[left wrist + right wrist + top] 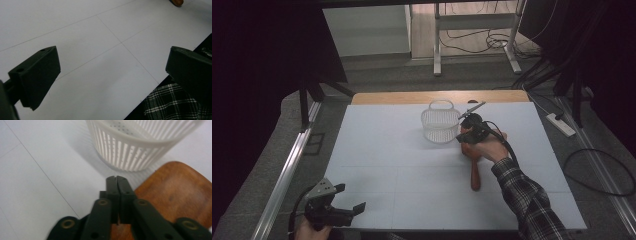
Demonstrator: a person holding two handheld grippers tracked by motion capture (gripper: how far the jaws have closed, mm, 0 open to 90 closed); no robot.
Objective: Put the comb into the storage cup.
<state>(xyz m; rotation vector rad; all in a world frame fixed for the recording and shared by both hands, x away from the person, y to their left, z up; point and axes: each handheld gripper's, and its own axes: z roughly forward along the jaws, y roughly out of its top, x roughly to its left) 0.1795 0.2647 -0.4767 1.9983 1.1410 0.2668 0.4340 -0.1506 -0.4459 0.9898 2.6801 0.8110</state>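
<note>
A wooden paddle board [473, 165] lies right of centre in the high view, its round head [175, 187] touching or just beside the foot of a white slotted basket [440, 122] and its handle running toward the lower edge of the frame. The right gripper [467, 131] sits over that head, held by a hand in a plaid sleeve [532, 205]. In the right gripper view its fingers [111, 187] are clenched pad to pad with nothing visible between them, the tips hanging over the board's left edge, in front of the basket wall [130, 152]; whether they touch the wood cannot be told. The work in hand looks like an approach to the board, possibly a nudge or a grasp beside the basket. Judged from this, the next move calls for parting the fingers and setting them astride the board's rim without knocking the light basket. At the lower left of the high view the left gripper [349, 199] waits at the edge of the white counter [387, 150], its fingers [37, 75] released wide over bare surface, holding nothing.
</note>
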